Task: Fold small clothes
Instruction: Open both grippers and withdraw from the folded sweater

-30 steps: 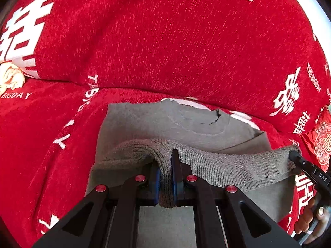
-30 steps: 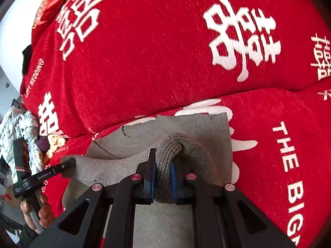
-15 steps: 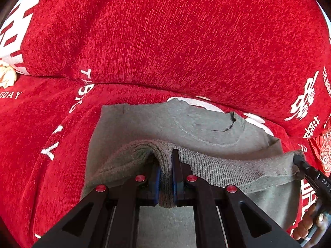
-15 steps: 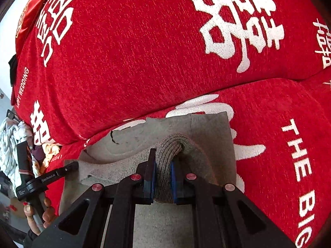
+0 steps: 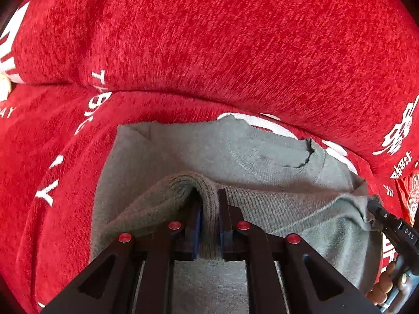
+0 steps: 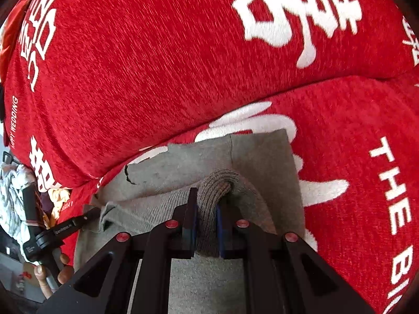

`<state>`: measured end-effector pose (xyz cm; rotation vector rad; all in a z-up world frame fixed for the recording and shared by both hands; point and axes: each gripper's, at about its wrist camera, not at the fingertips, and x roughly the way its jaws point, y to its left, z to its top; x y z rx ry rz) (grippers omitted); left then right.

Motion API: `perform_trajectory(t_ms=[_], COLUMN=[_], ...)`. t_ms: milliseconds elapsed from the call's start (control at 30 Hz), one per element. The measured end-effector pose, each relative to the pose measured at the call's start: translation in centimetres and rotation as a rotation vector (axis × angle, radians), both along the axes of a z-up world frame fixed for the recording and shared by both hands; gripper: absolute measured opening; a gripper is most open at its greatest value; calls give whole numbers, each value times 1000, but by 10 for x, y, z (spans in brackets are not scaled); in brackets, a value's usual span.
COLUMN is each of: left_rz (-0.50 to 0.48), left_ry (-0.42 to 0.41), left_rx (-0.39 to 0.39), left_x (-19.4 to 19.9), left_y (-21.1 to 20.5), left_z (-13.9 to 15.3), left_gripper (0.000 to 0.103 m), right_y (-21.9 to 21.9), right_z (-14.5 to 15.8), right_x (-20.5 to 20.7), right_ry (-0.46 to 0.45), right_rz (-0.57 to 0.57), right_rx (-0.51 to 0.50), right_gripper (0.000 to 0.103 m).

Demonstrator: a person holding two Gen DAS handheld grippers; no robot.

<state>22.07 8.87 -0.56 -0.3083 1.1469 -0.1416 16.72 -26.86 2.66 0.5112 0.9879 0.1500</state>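
Left gripper and right gripper, jaws easing open around grey sweater hem: laid over far half on red sofa for a fold.

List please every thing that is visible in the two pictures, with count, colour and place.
sweater: one, grey, on the seat, lower hem folded up toward the collar
sofa cover: one, red with white lettering, over seat and backrest
clothes pile: one, white and yellow, far left in the right view
left gripper: black, jaws opening, ribbed hem between them
right gripper: black, jaws opening, hem between them
hand: one on each handle
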Motion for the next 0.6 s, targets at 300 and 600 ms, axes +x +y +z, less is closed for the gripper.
perform_trajectory(t_ms=[300, 600], left_rz=[19, -109], left_ry=[-87, -108], left_rx=[-31, 89], left_x=[-7, -9], left_y=[11, -25], left_z=[30, 24], left_gripper=[86, 86], right_y=[-4, 22], right_z=[15, 25], right_x=[-3, 1], right_ry=[-57, -59], right_rz=[-29, 87], right_rx=[-1, -110], right_gripper=[73, 73])
